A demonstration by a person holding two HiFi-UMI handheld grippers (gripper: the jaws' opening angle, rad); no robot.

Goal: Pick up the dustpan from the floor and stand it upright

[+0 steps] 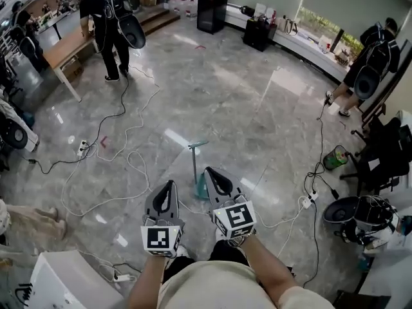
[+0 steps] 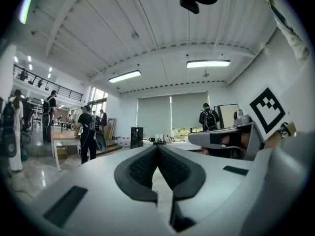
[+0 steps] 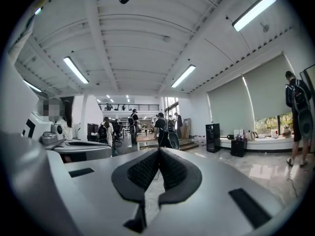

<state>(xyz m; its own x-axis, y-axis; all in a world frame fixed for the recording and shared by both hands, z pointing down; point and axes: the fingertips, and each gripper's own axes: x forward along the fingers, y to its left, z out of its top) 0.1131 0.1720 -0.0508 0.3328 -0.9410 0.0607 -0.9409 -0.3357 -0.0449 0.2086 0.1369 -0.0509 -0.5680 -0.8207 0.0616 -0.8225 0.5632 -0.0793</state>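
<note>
The dustpan (image 1: 201, 187) stands upright on the grey marble floor, its teal pan down and its long grey handle (image 1: 194, 159) pointing up. Both grippers are held level, high above the floor in front of me, on either side of the dustpan as the head view shows it, and neither touches it. My left gripper (image 1: 170, 184) is shut, its dark pads meeting at the tip (image 2: 158, 147) with nothing between them. My right gripper (image 1: 209, 170) is shut and empty too, its pads closed together (image 3: 158, 151). The dustpan does not show in either gripper view.
White cables (image 1: 129, 166) loop over the floor round a power strip (image 1: 82, 148). A person (image 1: 106, 24) stands by a wooden table (image 1: 64, 49) at the far left, another person (image 1: 367, 69) at the far right. A green bucket (image 1: 335, 158) and black chairs (image 1: 380, 156) crowd the right side.
</note>
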